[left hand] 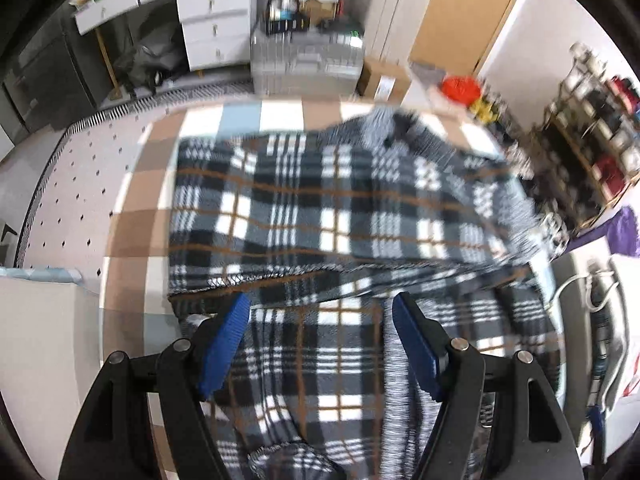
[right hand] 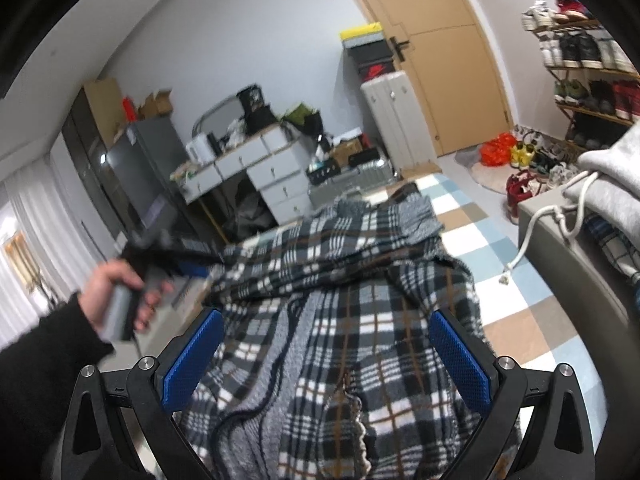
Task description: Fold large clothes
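Note:
A large black, white and brown plaid fleece garment (left hand: pixel 328 208) lies partly folded on a checked mat (left hand: pixel 132 216). My left gripper (left hand: pixel 320 308) is open, its blue pads (left hand: pixel 224 344) spread above the garment's near folded edge. In the right wrist view the same garment (right hand: pixel 360 300) is rumpled and bunched below my right gripper (right hand: pixel 326 324), which is open with nothing between its blue pads (right hand: pixel 460 360). The left gripper (right hand: pixel 200 268) shows there too, held in a hand at the garment's left edge; whether it touches the cloth is blurred.
A white perforated mat (left hand: pixel 76 184) lies left of the checked mat. A grey hoodie with a white cord (right hand: pixel 608 176) sits on a box at the right. Drawers (right hand: pixel 272 176), a suitcase (left hand: pixel 304 64), a shoe rack (right hand: pixel 588 80) and shoes stand around the room's edges.

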Motion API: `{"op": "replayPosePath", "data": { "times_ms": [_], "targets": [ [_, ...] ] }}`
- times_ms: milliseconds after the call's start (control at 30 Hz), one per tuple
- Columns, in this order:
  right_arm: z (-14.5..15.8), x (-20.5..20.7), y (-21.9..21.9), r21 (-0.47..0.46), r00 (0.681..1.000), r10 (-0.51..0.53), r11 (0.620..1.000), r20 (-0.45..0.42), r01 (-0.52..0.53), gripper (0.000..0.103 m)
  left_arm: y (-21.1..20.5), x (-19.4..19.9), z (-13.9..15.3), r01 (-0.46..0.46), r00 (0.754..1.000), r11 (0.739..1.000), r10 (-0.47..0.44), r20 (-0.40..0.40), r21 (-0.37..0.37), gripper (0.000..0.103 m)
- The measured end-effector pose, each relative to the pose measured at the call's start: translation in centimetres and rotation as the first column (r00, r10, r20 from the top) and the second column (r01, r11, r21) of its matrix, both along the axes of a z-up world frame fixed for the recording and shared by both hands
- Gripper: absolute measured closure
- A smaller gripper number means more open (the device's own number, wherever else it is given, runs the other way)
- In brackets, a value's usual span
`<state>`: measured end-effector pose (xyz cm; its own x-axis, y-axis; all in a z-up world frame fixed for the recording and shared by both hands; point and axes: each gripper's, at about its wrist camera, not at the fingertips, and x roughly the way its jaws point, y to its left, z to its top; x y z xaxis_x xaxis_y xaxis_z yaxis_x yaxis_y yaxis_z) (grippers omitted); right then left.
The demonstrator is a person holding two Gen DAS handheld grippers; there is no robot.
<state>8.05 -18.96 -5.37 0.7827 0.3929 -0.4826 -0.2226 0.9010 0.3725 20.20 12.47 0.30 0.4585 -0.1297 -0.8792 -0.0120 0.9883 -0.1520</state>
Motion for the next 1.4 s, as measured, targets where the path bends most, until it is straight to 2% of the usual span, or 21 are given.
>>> {"op": "replayPosePath", "data": {
  "times_ms": [133, 233, 300, 333, 367, 400, 467, 500, 533, 600, 667, 733, 800, 900, 967, 1033, 1200, 1300, 1333, 1367, 1400],
  "targets": [
    [-0.5, 0.3, 0.8, -0.067, 0.999, 0.022, 0.998, 0.041, -0.02, 0.0, -0.9, -1.8, 1.8, 0.003, 0.997, 0.999, -0.006, 0.076, 0.04, 0.033],
    [0.4, 0.1, 0.5, -0.035, 0.996, 0.024, 0.999, 0.089, -0.021, 0.0, -0.3, -3.5, 3.2, 0.042, 0.999, 0.984, -0.038, 0.023, -0.174, 0.033],
    [1.9, 0.5, 0.2, -0.005, 0.995, 0.005, 1.0, 0.097, -0.004, 0.0, -0.2, -3.8, 4.5, 0.07, 0.997, 0.975, -0.063, 0.038, -0.212, 0.032],
    [2.9, 0.9, 0.2, 0.005, 0.995, -0.002, 1.0, 0.097, 0.001, 0.0, -0.2, -3.6, 5.3, 0.073, 0.996, 0.978, -0.063, 0.055, -0.196, 0.028],
    [4.5, 1.7, 0.3, 0.017, 0.995, 0.012, 1.0, 0.102, -0.013, 0.0, -0.1, -3.3, 5.8, 0.067, 0.996, 0.983, -0.056, 0.067, -0.171, 0.016],
    [5.7, 2.7, 0.6, 0.017, 0.993, 0.041, 0.999, 0.109, -0.043, 0.0, 0.1, -2.6, 6.4, 0.049, 0.996, 0.99, -0.039, 0.079, -0.134, 0.011],
    [8.3, 5.6, 1.7, 0.014, 0.987, 0.126, 0.992, 0.098, -0.128, 0.0, 0.3, -0.7, 6.9, 0.034, 0.995, 0.994, -0.024, 0.096, -0.106, 0.009],
    [9.4, 7.5, 2.2, 0.027, 0.985, 0.156, 0.987, 0.07, -0.158, 0.0, 0.1, 0.5, 6.6, 0.048, 0.996, 0.993, -0.039, 0.083, -0.106, 0.002],
    [10.1, 9.0, 2.7, 0.034, 0.984, 0.171, 0.984, 0.052, -0.173, 0.0, -0.3, 2.6, 5.9, 0.071, 0.997, 0.993, -0.067, 0.042, -0.091, 0.001],
    [11.9, 14.2, 4.3, -0.027, 0.983, 0.181, 0.983, -0.002, -0.181, 0.0, -0.7, 5.6, 3.7, 0.057, 0.997, 0.997, -0.059, -0.048, -0.043, 0.001],
    [12.4, 19.1, 6.2, -0.157, 0.986, 0.157, 0.974, -0.049, -0.163, 0.0, -0.9, 7.8, 1.9, 0.041, 0.996, 0.999, -0.041, -0.082, -0.002, 0.001],
    [11.7, 24.0, 7.4, -0.263, 0.987, 0.117, 0.954, -0.11, -0.142, 0.0, -0.7, 10.3, 0.0, -0.003, 1.0, 0.998, 0.005, -0.023, 0.059, 0.001],
    [10.2, 29.0, 7.8, -0.286, 0.972, 0.116, 0.943, -0.203, -0.172, 0.0, -0.2, 12.0, -2.0, -0.037, 0.999, 0.996, 0.035, 0.022, 0.087, 0.001],
    [7.2, 34.8, 7.6, -0.319, 0.958, 0.065, 0.935, -0.279, -0.156, 0.0, 0.2, 15.6, -5.2, 0.001, 1.0, 0.999, -0.001, -0.013, -0.034, 0.001],
    [4.8, 38.0, 7.6, -0.322, 0.944, 0.062, 0.931, -0.325, -0.172, 0.0, 0.0, 17.8, -6.5, 0.013, 0.999, 0.997, -0.016, -0.038, -0.079, 0.001],
    [2.4, 40.5, 7.6, -0.313, 0.93, 0.071, 0.93, -0.36, -0.192, 0.0, -1.0, 20.2, -7.6, 0.052, 0.996, 0.995, -0.057, -0.063, -0.08, 0.001],
    [-1.4, 44.6, 6.5, -0.235, 0.921, 0.105, 0.95, -0.375, -0.204, 0.002, -4.1, 24.1, -10.8, 0.12, 0.985, 0.993, -0.118, -0.128, 0.01, 0.001],
    [-3.3, 45.7, 6.1, -0.243, 0.912, 0.106, 0.946, -0.397, -0.216, 0.003, -3.9, 24.8, -11.6, 0.094, 0.986, 0.995, -0.097, -0.132, -0.03, 0.002],
    [-3.7, 46.1, 6.2, -0.256, 0.91, 0.104, 0.941, -0.402, -0.221, 0.005, -3.7, 24.5, -11.3, 0.085, 0.988, 0.995, -0.091, -0.127, -0.056, 0.003],
    [-4.1, 46.3, 6.2, -0.261, 0.909, 0.099, 0.94, -0.405, -0.219, 0.008, -3.4, 24.5, -11.3, 0.074, 0.99, 0.994, -0.083, -0.114, -0.083, 0.011],
    [-4.3, 46.6, 6.3, -0.256, 0.907, 0.098, 0.942, -0.41, -0.217, 0.011, -3.2, 24.3, -11.3, 0.065, 0.992, 0.994, -0.075, -0.106, -0.092, 0.027]
  ]
}}
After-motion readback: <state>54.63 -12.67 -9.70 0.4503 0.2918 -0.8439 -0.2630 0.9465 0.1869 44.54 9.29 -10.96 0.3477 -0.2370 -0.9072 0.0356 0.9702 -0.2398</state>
